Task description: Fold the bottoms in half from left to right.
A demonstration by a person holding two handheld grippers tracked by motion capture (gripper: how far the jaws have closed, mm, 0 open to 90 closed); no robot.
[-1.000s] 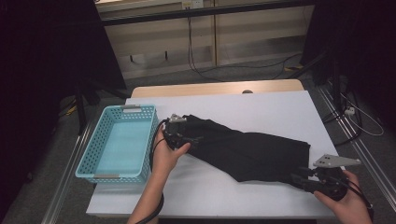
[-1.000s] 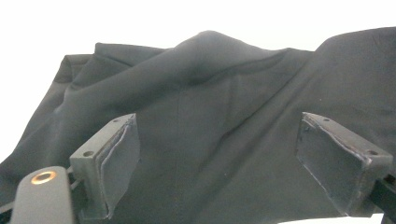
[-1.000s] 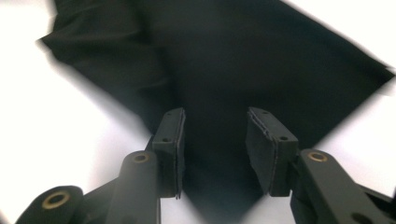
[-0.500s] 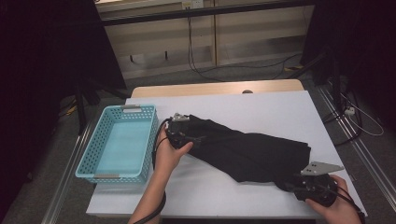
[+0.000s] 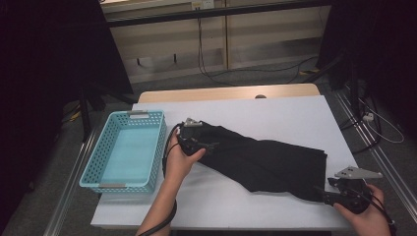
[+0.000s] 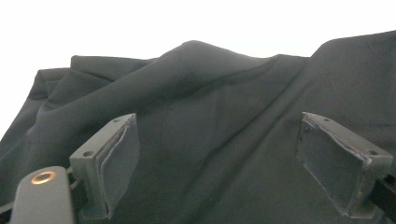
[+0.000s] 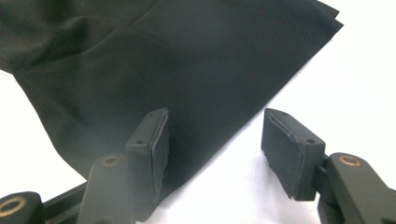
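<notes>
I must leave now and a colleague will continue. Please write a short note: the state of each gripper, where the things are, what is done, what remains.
Left gripper: jaws open, at the left end of the black cloth, fabric lying between the pads, not pinched.
Right gripper: jaws have just been opening; open at the cloth's right near corner, not pinching it.
Cloth: spread slantwise across the white table, loosely folded.
Blue basket: at the table's left edge, nothing in it.
Done: cloth laid out.
Left, probably: finish folding, then put it in the basket.
</notes>
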